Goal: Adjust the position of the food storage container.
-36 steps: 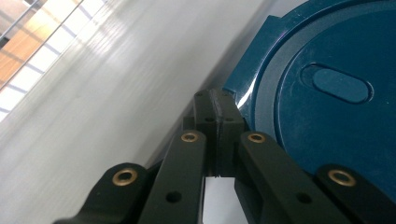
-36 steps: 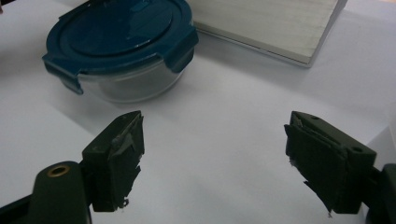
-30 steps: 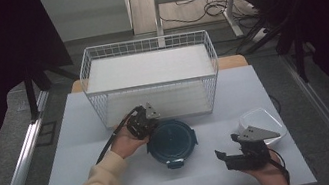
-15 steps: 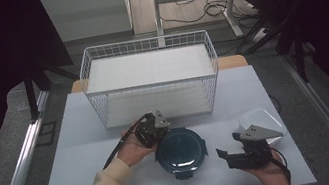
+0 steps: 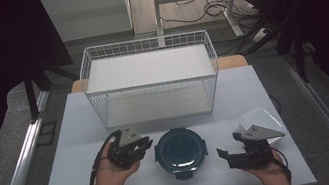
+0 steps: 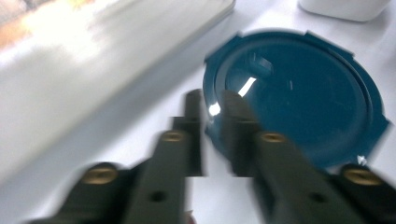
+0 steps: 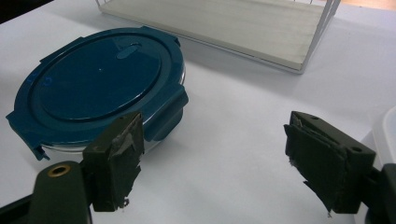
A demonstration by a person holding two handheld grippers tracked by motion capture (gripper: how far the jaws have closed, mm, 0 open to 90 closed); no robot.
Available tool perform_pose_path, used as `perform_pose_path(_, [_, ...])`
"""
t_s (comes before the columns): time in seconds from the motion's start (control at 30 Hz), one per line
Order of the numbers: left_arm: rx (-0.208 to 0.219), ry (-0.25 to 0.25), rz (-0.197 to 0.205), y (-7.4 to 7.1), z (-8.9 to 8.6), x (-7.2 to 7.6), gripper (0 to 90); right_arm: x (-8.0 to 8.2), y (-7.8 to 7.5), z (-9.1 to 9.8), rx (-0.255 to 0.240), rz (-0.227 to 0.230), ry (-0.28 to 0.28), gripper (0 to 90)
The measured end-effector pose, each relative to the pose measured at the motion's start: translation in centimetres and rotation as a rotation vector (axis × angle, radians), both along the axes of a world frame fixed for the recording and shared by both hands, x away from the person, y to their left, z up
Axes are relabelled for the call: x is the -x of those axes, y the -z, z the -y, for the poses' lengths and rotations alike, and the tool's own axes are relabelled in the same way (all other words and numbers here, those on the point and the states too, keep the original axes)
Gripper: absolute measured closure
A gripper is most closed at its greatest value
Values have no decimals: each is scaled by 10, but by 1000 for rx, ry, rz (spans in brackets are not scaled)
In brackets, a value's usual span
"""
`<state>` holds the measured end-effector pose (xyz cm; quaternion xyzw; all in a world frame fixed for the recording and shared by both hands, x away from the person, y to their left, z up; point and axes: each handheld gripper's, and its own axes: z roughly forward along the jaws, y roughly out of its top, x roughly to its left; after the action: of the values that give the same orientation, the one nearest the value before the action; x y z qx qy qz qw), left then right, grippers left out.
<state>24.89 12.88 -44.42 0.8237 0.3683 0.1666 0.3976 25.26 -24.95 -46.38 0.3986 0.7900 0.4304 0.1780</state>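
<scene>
**Left gripper lets go of the blue container and backs off**

Left gripper point(image 5: 144, 144) now sits just off the left edge of the round blue container point(image 5: 180, 149), jaws parted a little with nothing between them. Its jaws have just been opening; half a second ago they were at the container's rim, and a second ago the container lay further left and nearer the wire basket point(image 5: 151, 82). So the container has been dragged toward the middle front of the table and released. In the left gripper view the container point(image 6: 299, 95) lies just ahead and right of the blurred jaws, not touched.

Right gripper point(image 5: 231, 155) has not moved: jaws spread wide, empty, container point(image 7: 100, 86) ahead and left of them, near but apart. White box point(image 5: 259, 122) sits just behind that gripper.

Judgement: repositioning looks finished; the container now lies between both grippers, reachable by either, perhaps for unlatching the lid.

Orientation: container sits flat, lid up and clipped on. Being round, it has no real long axis; only the latch tabs break the circle. One tab point(image 5: 184, 174) points toward the person, others to the sides.
</scene>
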Motion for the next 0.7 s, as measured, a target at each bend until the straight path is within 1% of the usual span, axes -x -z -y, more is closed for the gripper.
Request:
perform_pose_path(0.03, [0, 0, 0, 0, 0, 0, 626, 0, 0, 0, 0, 0, 0, 196])
perform_pose_path(0.07, [-3, -43, -9, 6, -9, 12, 547, 1, 0, -1, 0, -1, 0, 196])
perform_pose_path(0.1, [-3, -43, -9, 6, -9, 12, 465, 1, 0, -1, 0, -1, 0, 196])
perform_pose_path(0.13, [7, -51, -28, 8, -12, 15, 465, 2, 0, -2, 1, 1, -6, 196])
perform_pose_path(0.17, [28, -65, -40, 10, -16, 17, 347, 2, -1, -3, 2, 5, -14, 196])
perform_pose_path(0.2, [46, -77, -49, 11, -20, 18, 347, 3, -1, -4, 3, 10, -23, 196])
perform_pose_path(0.3, [78, -98, -90, 17, -28, 14, 269, 4, -1, -5, 3, 14, -36, 196])
perform_pose_path(0.33, [101, -115, -115, 20, -32, 11, 246, 3, 0, -5, -2, 7, -44, 195])
perform_pose_path(0.37, [101, -115, -115, 20, -32, 11, 225, 3, 0, -5, -2, 7, -44, 195])
perform_pose_path(0.4, [121, -141, -135, 22, -35, 8, 209, 2, 2, -6, -7, -3, -48, 194])
perform_pose_path(0.5, [127, -146, -141, 22, -37, 6, 202, 2, 3, -5, -4, -8, -49, 193])
perform_pose_path(0.57, [130, -148, -137, 21, -37, 5, 189, 2, 5, -4, -3, -11, -48, 194])
perform_pose_path(0.7, [127, -138, -143, 24, -33, 6, 174, 3, 6, -3, -15, -22, -48, 193])
